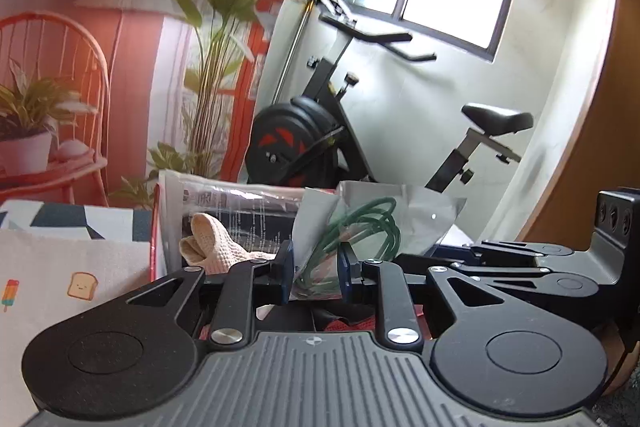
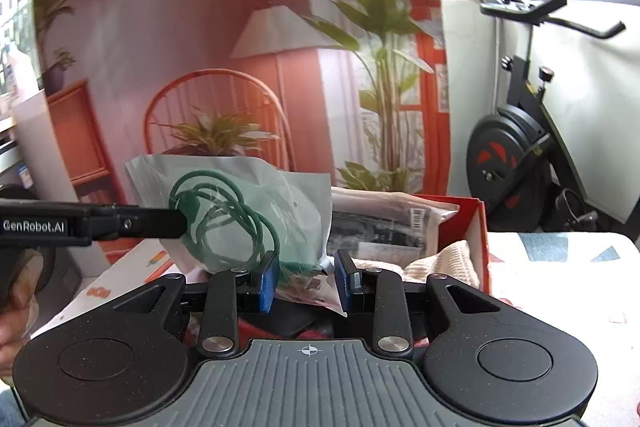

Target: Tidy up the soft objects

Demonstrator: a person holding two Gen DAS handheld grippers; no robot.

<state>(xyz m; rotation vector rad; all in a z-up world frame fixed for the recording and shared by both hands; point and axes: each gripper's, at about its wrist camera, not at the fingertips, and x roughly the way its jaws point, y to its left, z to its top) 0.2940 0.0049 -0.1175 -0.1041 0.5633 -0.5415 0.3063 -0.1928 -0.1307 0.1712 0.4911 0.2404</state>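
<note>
A clear plastic bag holding a coiled green cable (image 1: 356, 231) (image 2: 240, 215) stands above a red box (image 2: 478, 235). My left gripper (image 1: 315, 269) has its blue pads either side of the bag's lower edge, with a gap between them. In the right wrist view the left gripper's finger reaches in from the left and touches the bag's upper left. My right gripper (image 2: 306, 277) is open, its pads astride the bag's bottom corner. A cream knitted cloth (image 1: 212, 241) (image 2: 444, 261) and other plastic-wrapped packets (image 1: 240, 203) lie in the box.
The box sits on a table with a printed cloth (image 1: 60, 263). The right gripper's body (image 1: 560, 267) lies close on the right in the left wrist view. An exercise bike (image 1: 320, 131), tall plants and an orange chair (image 1: 52, 99) stand behind.
</note>
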